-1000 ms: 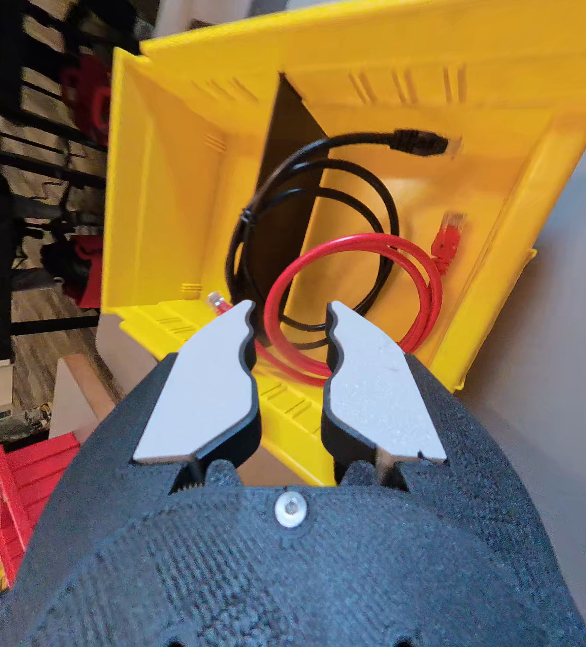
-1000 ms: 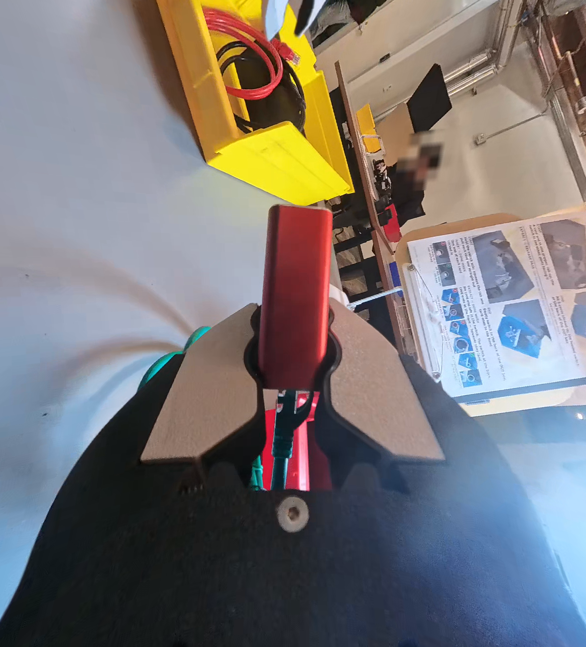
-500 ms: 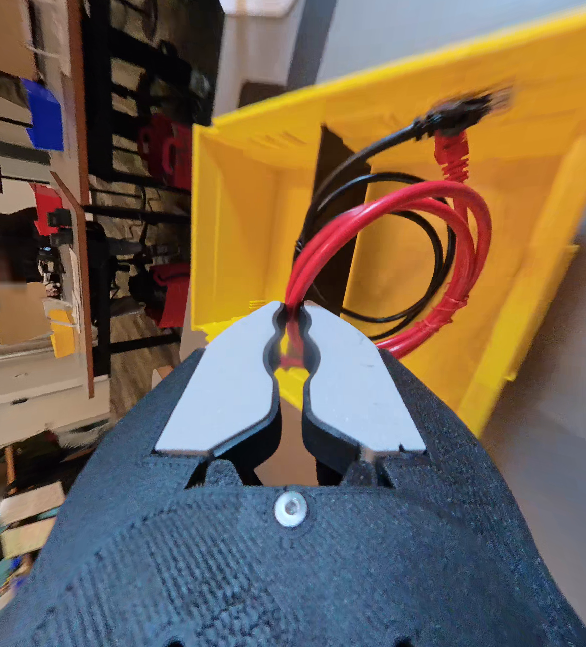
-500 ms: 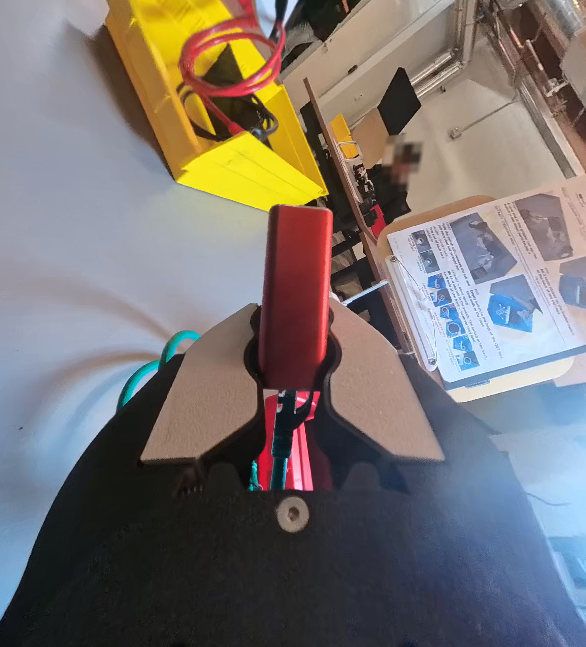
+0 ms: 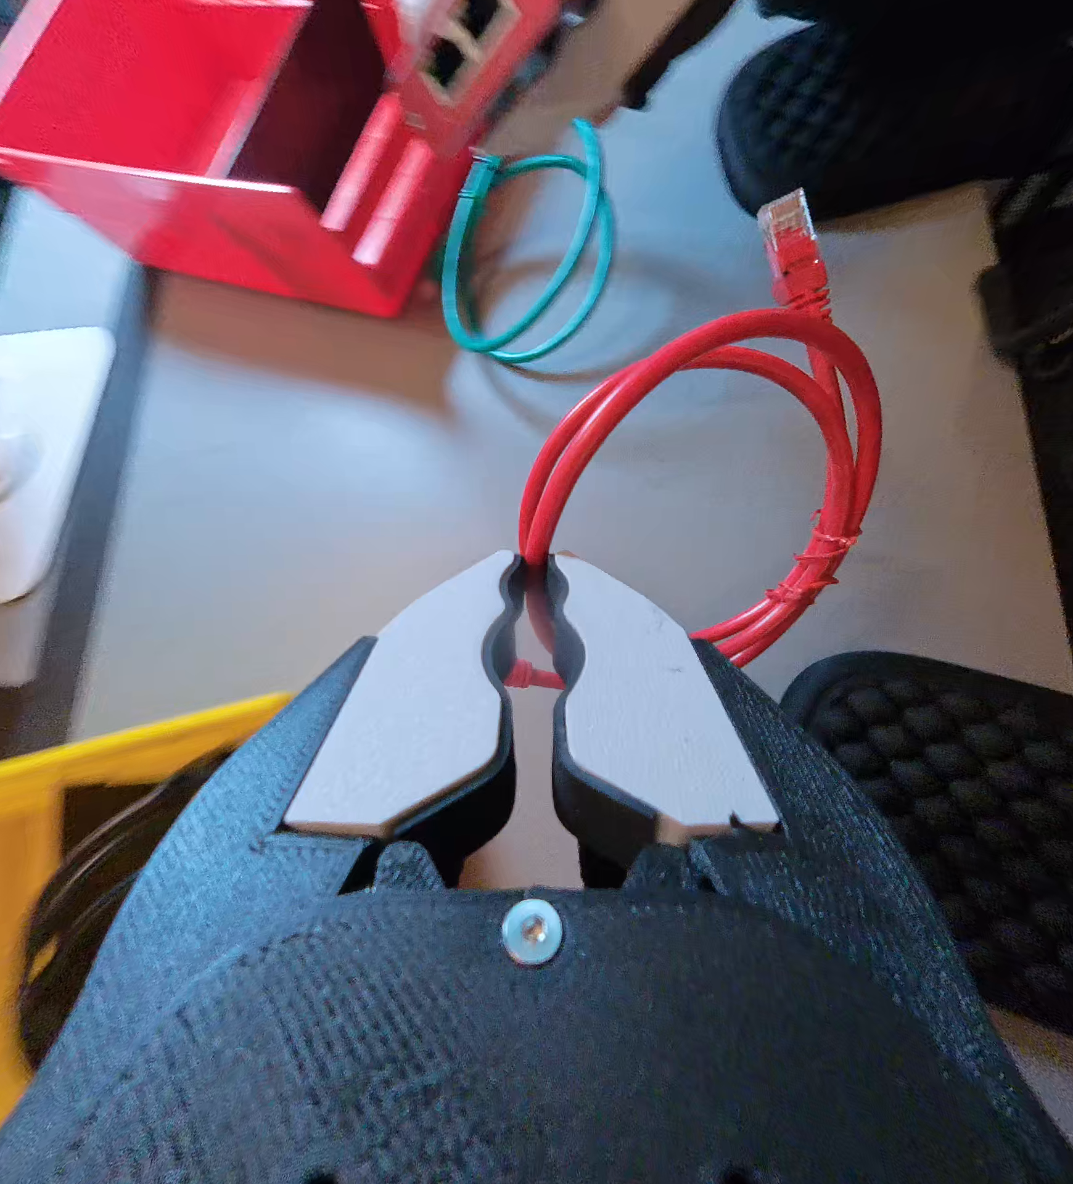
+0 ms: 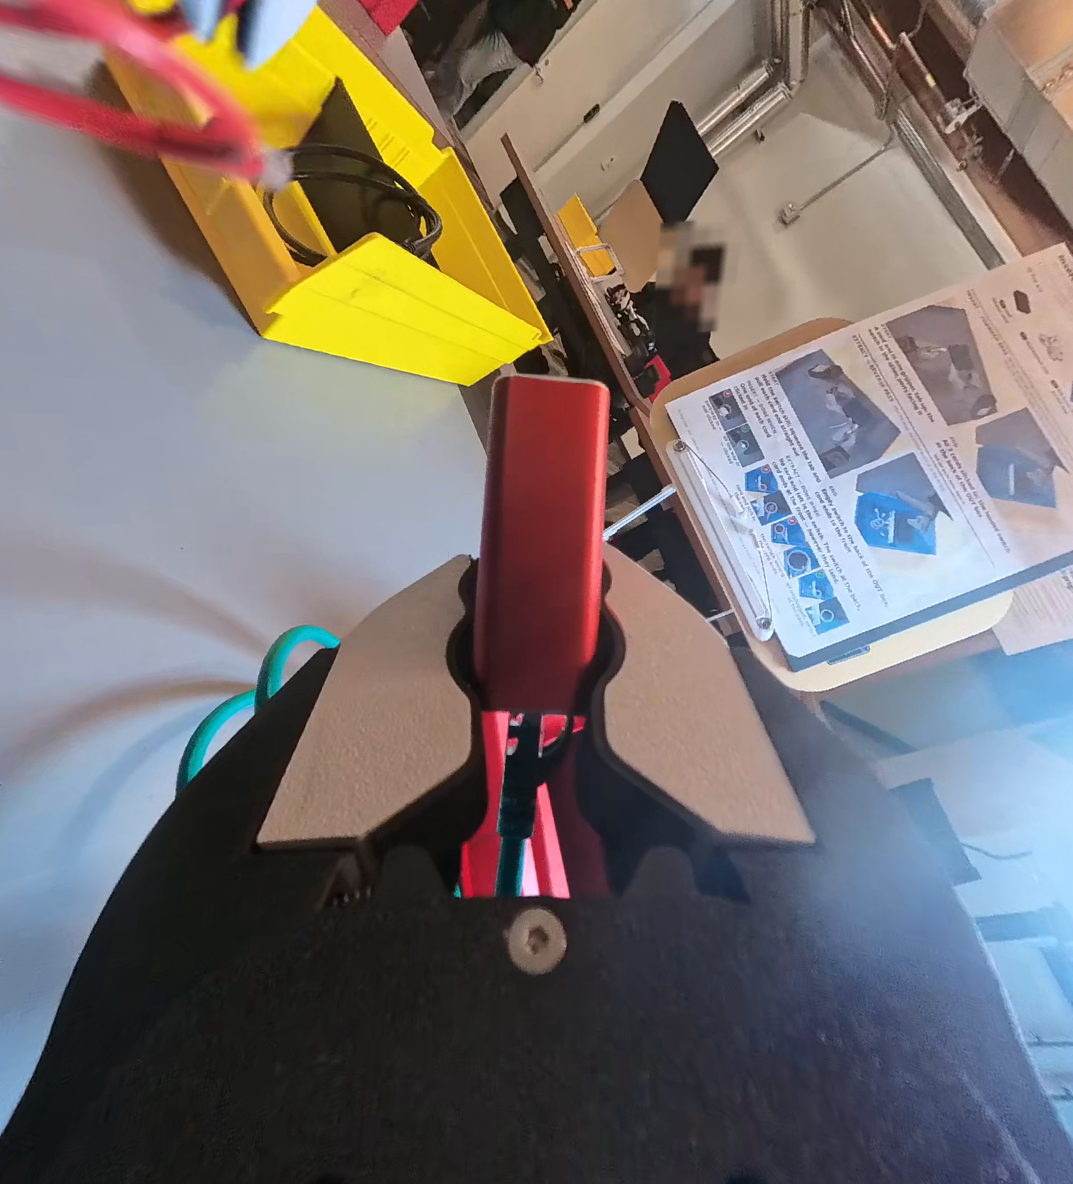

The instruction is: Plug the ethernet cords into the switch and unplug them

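My left gripper (image 5: 534,557) is shut on a coiled red ethernet cord (image 5: 841,448) and holds it above the table. The cord's free plug (image 5: 790,250) points up and away. The cord shows blurred in the right wrist view (image 6: 104,109). My right gripper (image 6: 537,564) is shut on the red switch (image 6: 540,532), held upright. The switch's ports show in the left wrist view (image 5: 457,57). A green cord (image 6: 515,833) is plugged into the switch, and its loop hangs over the table (image 5: 534,256).
A yellow bin (image 6: 393,307) on the table holds a coiled black cord (image 6: 361,192); the bin's corner is by my left gripper (image 5: 40,801). A red bin (image 5: 137,128) stands behind the switch. Black mesh chairs (image 5: 969,801) are at the right. An instruction board (image 6: 905,480) stands beyond. My right fingertips sit around 15 cm from my left ones.
My left gripper closed on the red cord in the yellow bin, lifted it out and swung towards the switch. The right gripper kept its hold on the switch.
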Tool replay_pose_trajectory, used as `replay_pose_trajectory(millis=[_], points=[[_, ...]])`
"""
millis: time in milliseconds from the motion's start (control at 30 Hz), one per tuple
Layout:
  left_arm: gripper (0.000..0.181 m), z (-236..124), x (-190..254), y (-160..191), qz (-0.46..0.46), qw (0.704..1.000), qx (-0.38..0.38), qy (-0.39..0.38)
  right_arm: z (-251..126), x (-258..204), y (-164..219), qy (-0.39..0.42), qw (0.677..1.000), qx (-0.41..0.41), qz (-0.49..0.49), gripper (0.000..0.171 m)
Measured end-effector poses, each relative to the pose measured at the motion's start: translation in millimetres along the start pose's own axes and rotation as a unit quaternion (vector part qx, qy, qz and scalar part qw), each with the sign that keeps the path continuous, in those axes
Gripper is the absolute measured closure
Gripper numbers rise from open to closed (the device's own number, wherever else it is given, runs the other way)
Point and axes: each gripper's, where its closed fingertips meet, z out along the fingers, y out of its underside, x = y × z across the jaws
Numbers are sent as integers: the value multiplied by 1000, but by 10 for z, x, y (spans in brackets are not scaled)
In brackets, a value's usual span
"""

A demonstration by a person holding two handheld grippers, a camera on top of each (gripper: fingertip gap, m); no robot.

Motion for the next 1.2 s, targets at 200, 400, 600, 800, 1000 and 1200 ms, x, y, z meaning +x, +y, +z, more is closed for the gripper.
replay_pose_trajectory(millis=[200, 400, 600, 800, 1000, 1200], points=[[159, 587, 276, -16, -29, 997, 21, 63, 12, -20, 62, -2, 1000, -8, 1, 141], [161, 431, -93, 147, -133, 990, 16, -50, 27, -16, 91, -4, 1000, -6, 7, 141], [161, 881, 91, 474, -231, 971, -24, -60, 25, -32, 87, -6, 1000, -6, 6, 141], [159, 1155, 33, 673, -204, 968, -103, -105, 21, -38, 102, -6, 1000, -8, 7, 141], [166, 1226, 27, 644, -159, 973, -121, -114, 17, -35, 120, -8, 1000, -7, 11, 141], [168, 1224, 261, 481, -44, 992, -100, 60, 22, -52, 107, -11, 1000, -6, 10, 141]])
